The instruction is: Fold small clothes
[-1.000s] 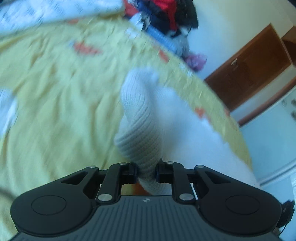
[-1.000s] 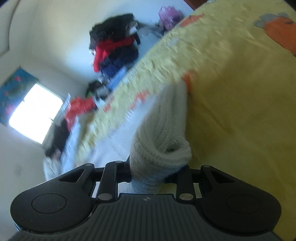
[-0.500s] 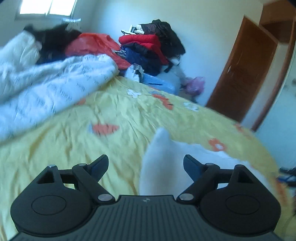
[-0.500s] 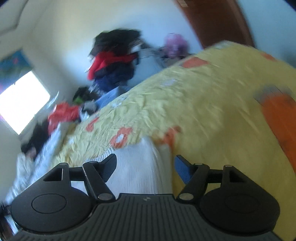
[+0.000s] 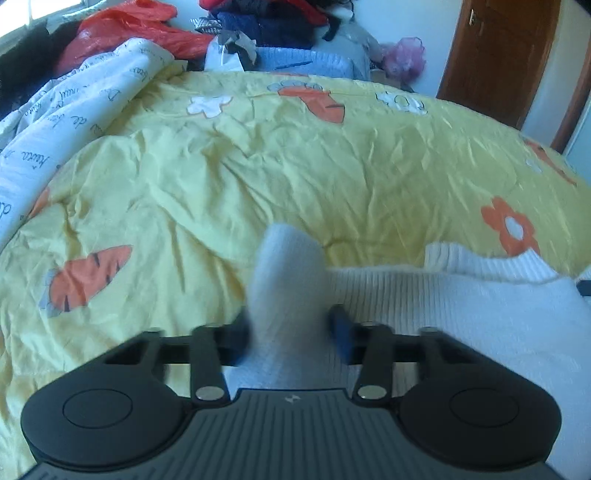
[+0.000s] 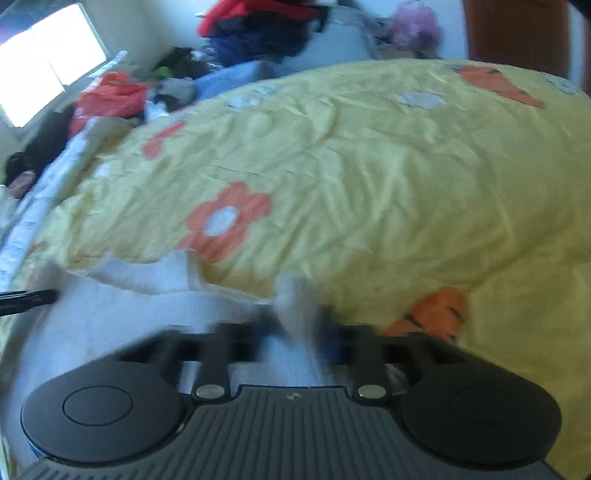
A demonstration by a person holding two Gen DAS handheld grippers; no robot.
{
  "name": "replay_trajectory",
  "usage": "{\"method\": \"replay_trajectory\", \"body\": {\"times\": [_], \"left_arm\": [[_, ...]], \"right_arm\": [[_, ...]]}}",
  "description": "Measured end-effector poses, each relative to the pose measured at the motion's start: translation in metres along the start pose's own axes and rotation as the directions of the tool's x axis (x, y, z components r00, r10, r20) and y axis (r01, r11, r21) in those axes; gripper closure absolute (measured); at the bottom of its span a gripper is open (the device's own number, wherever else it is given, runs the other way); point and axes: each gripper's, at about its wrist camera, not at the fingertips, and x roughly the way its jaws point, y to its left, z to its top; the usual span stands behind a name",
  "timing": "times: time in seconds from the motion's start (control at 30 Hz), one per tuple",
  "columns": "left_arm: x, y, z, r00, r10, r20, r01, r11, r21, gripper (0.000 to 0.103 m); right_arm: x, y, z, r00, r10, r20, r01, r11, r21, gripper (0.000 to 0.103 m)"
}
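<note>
Both pairs of jaws are pinched on bunched-up parts of one white knitted sweater [image 5: 461, 306]. In the left wrist view, the left gripper [image 5: 291, 326] is seen with a thick fold of the white knit sticking up between its jaws, and the jaws are closing on that fold and pressed against its sides. From that fold, the rest of the sweater is spread out to the right of the jaws, where its ribbed band is seen lying flat. In the right wrist view, which is blurred, the right gripper [image 6: 295, 332] is clamped tight on another raised fold of the same sweater [image 6: 110, 314], and the rest of the knit is spread to the left of those jaws. A yellow bedcover [image 5: 295, 166] with orange carrots and flowers is laid under the sweater and fills the space ahead of both pairs of jaws. Far ahead and to the left of the left jaws, a white blanket with writing [image 5: 74, 107] is heaped on the bed. Past the far edge of the bed, a pile of clothes [image 5: 266, 22] is stacked against the wall, and a brown door [image 5: 498, 59] is seen ahead to the right.
</note>
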Motion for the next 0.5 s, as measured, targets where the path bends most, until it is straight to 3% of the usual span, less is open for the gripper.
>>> {"method": "replay_trajectory", "body": {"times": [0.07, 0.1, 0.17, 0.23, 0.27, 0.37, 0.43, 0.5], "left_arm": [[-0.009, 0.003, 0.004, 0.999, 0.004, 0.049, -0.003, 0.999, -0.036, 0.080], [-0.014, 0.008, 0.004, 0.996, 0.013, 0.090, -0.007, 0.998, -0.065, 0.087], [-0.010, 0.013, 0.002, 0.993, 0.056, 0.104, -0.044, 0.993, -0.112, 0.088], [0.009, 0.016, -0.008, 0.995, 0.078, 0.056, -0.070, 0.990, -0.122, 0.088], [0.007, 0.011, -0.013, 0.990, 0.100, 0.094, -0.091, 0.991, -0.097, 0.088], [0.001, -0.005, -0.018, 0.980, 0.155, 0.128, -0.155, 0.988, -0.006, 0.087], [-0.006, -0.011, -0.021, 0.973, 0.174, 0.150, -0.182, 0.982, 0.045, 0.083], [-0.023, -0.014, -0.023, 0.966, 0.191, 0.176, -0.206, 0.976, 0.072, 0.080]], "right_arm": [[-0.013, 0.003, 0.006, 0.996, 0.002, 0.090, -0.001, 1.000, -0.004, 0.089], [-0.023, 0.002, 0.009, 0.989, 0.016, 0.144, -0.018, 1.000, 0.009, 0.089], [-0.031, -0.011, 0.009, 0.976, 0.029, 0.216, -0.045, 0.997, 0.067, 0.090], [-0.008, -0.023, 0.003, 0.990, -0.018, 0.141, 0.004, 0.995, 0.103, 0.090], [0.003, -0.025, -0.003, 0.993, -0.035, 0.109, 0.023, 0.994, 0.105, 0.090], [0.000, -0.021, -0.010, 0.987, -0.047, 0.151, 0.033, 0.995, 0.098, 0.088], [-0.006, -0.019, -0.010, 0.983, -0.090, 0.161, 0.075, 0.993, 0.094, 0.061], [-0.016, -0.016, -0.010, 0.973, -0.156, 0.171, 0.140, 0.985, 0.102, 0.056]]}}
